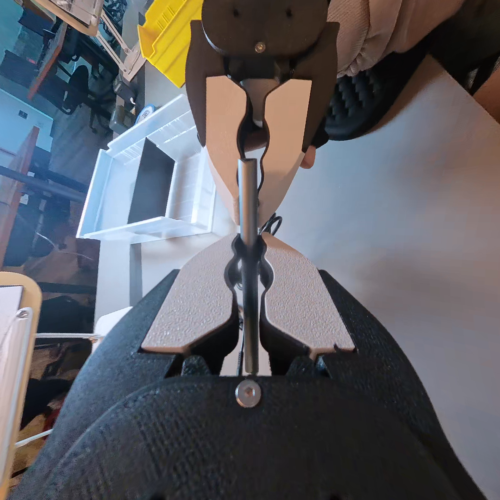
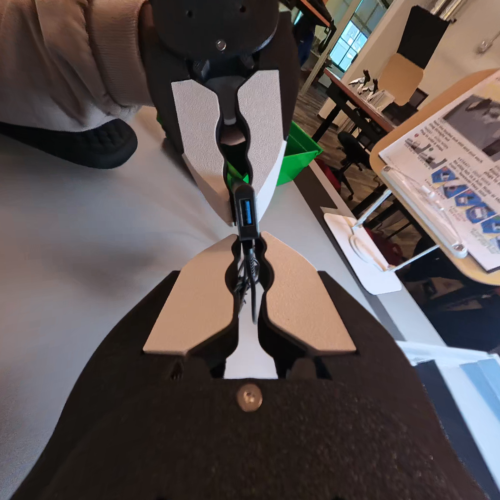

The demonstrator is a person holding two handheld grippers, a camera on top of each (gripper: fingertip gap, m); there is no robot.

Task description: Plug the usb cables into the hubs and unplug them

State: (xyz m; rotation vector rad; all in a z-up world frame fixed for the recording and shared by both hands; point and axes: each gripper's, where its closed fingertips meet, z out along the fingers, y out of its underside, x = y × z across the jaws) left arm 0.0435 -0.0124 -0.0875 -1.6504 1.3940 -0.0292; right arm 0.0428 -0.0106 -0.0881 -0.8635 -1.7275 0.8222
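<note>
My left gripper (image 1: 249, 238) is shut on a slim grey USB hub (image 1: 247, 203), which points away from it toward the right gripper (image 1: 254, 216) facing it. In the right wrist view the hub's end face (image 2: 244, 211) shows a blue port and sits at the tips of my right gripper (image 2: 249, 238). The left gripper (image 2: 244, 220) is close behind the hub. My right gripper is shut on a black USB cable (image 2: 251, 266) that trails back between its fingers. The plug is mostly hidden. Both grippers are held above the white table (image 1: 392, 257).
A clear plastic tray (image 1: 151, 189) and a yellow bin (image 1: 167, 40) stand at the table's far side. A green bin (image 2: 300, 157) sits by the table edge. A white stand (image 2: 359, 251) with an instruction sheet (image 2: 446, 176) is to the right. A person's sleeve (image 2: 67, 59) is behind the left gripper. My left and right fingertips are right by each other.
</note>
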